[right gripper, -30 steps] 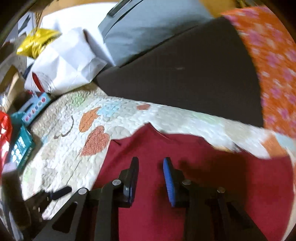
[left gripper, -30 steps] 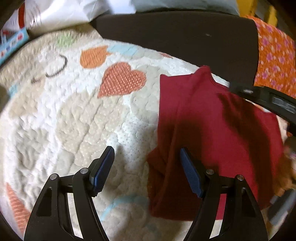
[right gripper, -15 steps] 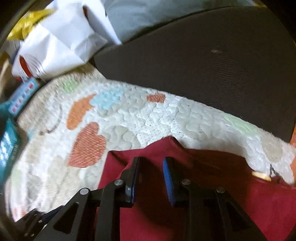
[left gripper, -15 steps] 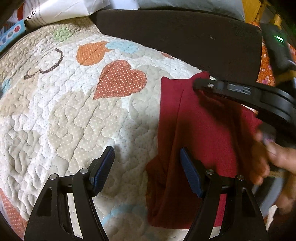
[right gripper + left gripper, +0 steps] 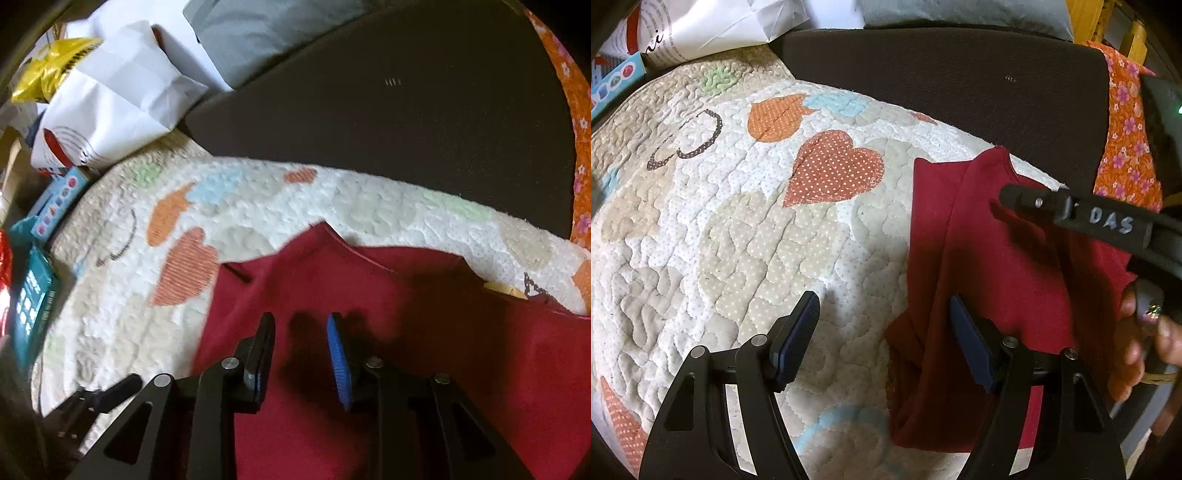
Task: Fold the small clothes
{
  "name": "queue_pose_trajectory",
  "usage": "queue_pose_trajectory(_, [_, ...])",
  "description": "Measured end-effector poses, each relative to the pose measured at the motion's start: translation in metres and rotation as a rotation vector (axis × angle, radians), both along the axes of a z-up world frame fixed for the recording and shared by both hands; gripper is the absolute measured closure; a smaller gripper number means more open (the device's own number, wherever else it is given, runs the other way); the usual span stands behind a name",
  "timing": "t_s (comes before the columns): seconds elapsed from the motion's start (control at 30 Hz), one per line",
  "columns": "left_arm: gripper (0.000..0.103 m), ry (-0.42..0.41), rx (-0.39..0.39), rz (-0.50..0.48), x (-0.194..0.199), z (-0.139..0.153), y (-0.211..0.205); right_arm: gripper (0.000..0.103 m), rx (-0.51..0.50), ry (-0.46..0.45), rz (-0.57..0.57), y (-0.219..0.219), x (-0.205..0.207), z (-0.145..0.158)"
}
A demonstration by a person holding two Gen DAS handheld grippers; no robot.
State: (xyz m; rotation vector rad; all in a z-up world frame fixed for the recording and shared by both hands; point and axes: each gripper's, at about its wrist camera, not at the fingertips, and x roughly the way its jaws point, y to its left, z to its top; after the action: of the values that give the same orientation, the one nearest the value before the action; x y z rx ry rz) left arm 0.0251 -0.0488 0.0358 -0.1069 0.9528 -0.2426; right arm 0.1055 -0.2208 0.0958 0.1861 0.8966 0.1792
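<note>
A dark red garment (image 5: 1004, 280) lies on the heart-patterned quilt (image 5: 757, 236), with a fold ridge running down its left part. My left gripper (image 5: 882, 332) hovers open over the garment's left edge, one finger above the quilt and the other above the red cloth. In the right wrist view the same garment (image 5: 424, 317) fills the lower half. My right gripper (image 5: 301, 350) hangs just above it behind the neckline, its jaws opening with nothing pinched between them. The right gripper (image 5: 1019, 199) also reaches in from the right in the left wrist view, held by a hand (image 5: 1137, 332).
A dark brown cushion (image 5: 942, 85) borders the quilt at the back. An orange flowered cloth (image 5: 1126, 147) lies at the right. White paper bags (image 5: 110, 99), a yellow bag (image 5: 48, 74) and blue and teal boxes (image 5: 55, 206) crowd the left side.
The right gripper has come in over the upper part of the garment and sunk a little, and its jaws have widened slightly. The left gripper has stayed put and open.
</note>
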Motion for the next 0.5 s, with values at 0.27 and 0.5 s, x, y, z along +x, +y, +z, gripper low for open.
queue_pose_trajectory(0.27, [0.03, 0.04, -0.085, 0.03, -0.02, -0.002, 0.027, 0.058, 0.056, 0.008, 0.02, 0.015, 0.0, 0.013])
queue_pose_trajectory(0.5, [0.03, 0.054, -0.106, 0.039, -0.011, -0.004, 0.025, 0.057, 0.046, 0.056, 0.018, 0.026, 0.008, 0.01])
